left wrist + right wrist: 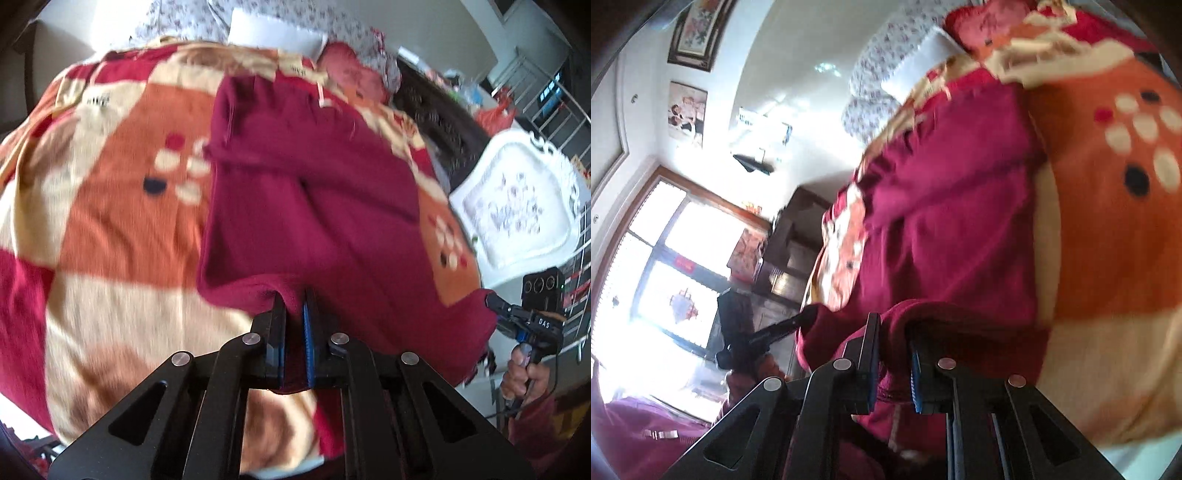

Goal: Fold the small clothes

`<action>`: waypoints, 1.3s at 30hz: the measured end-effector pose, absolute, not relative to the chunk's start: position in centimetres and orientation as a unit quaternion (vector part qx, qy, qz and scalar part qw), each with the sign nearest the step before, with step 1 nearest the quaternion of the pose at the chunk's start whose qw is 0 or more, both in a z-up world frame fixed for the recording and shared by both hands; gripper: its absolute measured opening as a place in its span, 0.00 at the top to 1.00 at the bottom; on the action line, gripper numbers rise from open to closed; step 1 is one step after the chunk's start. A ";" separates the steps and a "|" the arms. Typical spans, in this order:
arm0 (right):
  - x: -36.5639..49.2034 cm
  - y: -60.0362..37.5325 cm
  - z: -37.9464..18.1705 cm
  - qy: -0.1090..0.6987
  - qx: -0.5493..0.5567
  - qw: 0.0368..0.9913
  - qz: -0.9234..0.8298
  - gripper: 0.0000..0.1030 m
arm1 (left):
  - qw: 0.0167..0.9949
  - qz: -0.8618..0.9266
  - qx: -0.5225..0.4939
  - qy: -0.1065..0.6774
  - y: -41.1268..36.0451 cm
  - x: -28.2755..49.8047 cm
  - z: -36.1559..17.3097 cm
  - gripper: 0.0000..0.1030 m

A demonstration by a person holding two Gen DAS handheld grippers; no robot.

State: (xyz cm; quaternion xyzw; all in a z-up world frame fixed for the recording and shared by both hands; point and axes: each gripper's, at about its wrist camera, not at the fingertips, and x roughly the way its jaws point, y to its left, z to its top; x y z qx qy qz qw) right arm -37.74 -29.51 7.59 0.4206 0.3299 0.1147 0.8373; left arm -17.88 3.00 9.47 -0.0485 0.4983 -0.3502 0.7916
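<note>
Left wrist view: left gripper (294, 299) clenching near hem of maroon garment (314, 177) — long axis running away across blanket (110, 184); right gripper (894, 332) pinching adjacent corner.

Bed covered by fleece blanket (122, 206) (1108, 240), big orange, cream and red checks with dot clusters. Maroon garment (306, 192) (953, 221) spread flat on blanket, near edge lifted off it. At far end: white folded item (273, 31) (919, 70), pink pillow (351, 74), floral sheet (177, 18) (882, 55). White carved footboard (517, 206) at right side.
</note>
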 end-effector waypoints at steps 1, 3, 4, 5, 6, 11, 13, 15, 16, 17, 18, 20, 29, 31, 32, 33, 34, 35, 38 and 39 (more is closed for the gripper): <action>-37.1 -30.2 8.1 0.316 0.423 0.842 0.113 0.87 | 0.795 -0.350 -0.055 0.492 2.8 -17.1 9.9 0.94; -35.9 -31.3 8.9 0.294 0.422 0.851 0.104 0.87 | 0.805 -0.348 -0.063 0.477 2.2 -15.8 10.5 0.94; -35.2 -32.0 9.1 0.283 0.424 0.854 0.099 0.87 | 0.811 -0.343 -0.066 0.469 1.8 -14.5 10.7 0.94; -34.5 -32.7 9.3 0.273 0.429 0.855 0.096 0.87 | 0.814 -0.341 -0.069 0.465 1.5 -13.8 11.0 0.94; -33.6 -33.4 9.4 0.265 0.434 0.856 0.092 0.87 | 0.816 -0.340 -0.073 0.461 1.3 -13.1 11.1 0.94; -28.3 -35.8 10.2 0.267 0.417 0.866 0.077 0.88 | 0.837 -0.329 -0.065 0.433 -1.6 -8.0 12.2 0.94; -26.3 -37.1 10.3 0.265 0.414 0.868 0.065 0.87 | 0.843 -0.321 -0.067 0.425 -2.6 -5.8 12.4 0.94; -24.6 -38.6 10.3 0.260 0.417 0.869 0.058 0.87 | 0.850 -0.315 -0.065 0.417 -4.0 -3.5 12.5 0.94; -23.8 -39.3 10.4 0.258 0.417 0.870 0.055 0.87 | 0.851 -0.314 -0.063 0.416 -4.7 -2.6 12.5 0.94; -22.8 -40.0 10.5 0.256 0.416 0.871 0.053 0.87 | 0.852 -0.312 -0.063 0.415 -5.3 -1.9 12.4 0.94; -21.9 -40.5 10.6 0.256 0.411 0.874 0.049 0.87 | 0.854 -0.310 -0.060 0.413 -6.2 -1.0 12.3 0.94; -20.2 -41.3 10.7 0.259 0.403 0.877 0.046 0.88 | 0.857 -0.304 -0.055 0.412 -7.3 0.4 12.1 0.94; -13.2 -45.4 7.3 0.317 0.410 0.855 -0.008 0.78 | 0.852 -0.275 -0.073 0.438 -9.3 6.4 10.6 0.92; -12.7 -46.1 7.0 0.320 0.416 0.851 -0.016 0.69 | 0.844 -0.281 -0.068 0.451 -9.5 7.1 10.2 0.89; -12.8 -46.4 7.2 0.312 0.420 0.852 -0.019 0.60 | 0.843 -0.285 -0.063 0.452 -9.6 7.2 10.3 0.87; -13.3 -46.8 7.5 0.299 0.427 0.853 -0.024 0.55 | 0.842 -0.289 -0.058 0.451 -9.5 7.2 10.4 0.84; -14.1 -47.2 8.0 0.281 0.437 0.854 -0.029 0.54 | 0.843 -0.291 -0.054 0.450 -9.5 7.1 10.6 0.81; -14.5 -47.5 8.4 0.272 0.440 0.855 -0.031 0.54 | 0.845 -0.291 -0.054 0.447 -9.3 7.0 10.8 0.71; -15.6 -46.7 9.8 0.266 0.416 0.869 -0.017 0.54 | 0.868 -0.276 -0.080 0.405 -7.9 6.3 12.1 0.25; -15.6 -46.0 10.1 0.270 0.400 0.876 -0.011 0.54 | 0.872 -0.276 -0.099 0.392 -7.4 6.1 12.4 0.23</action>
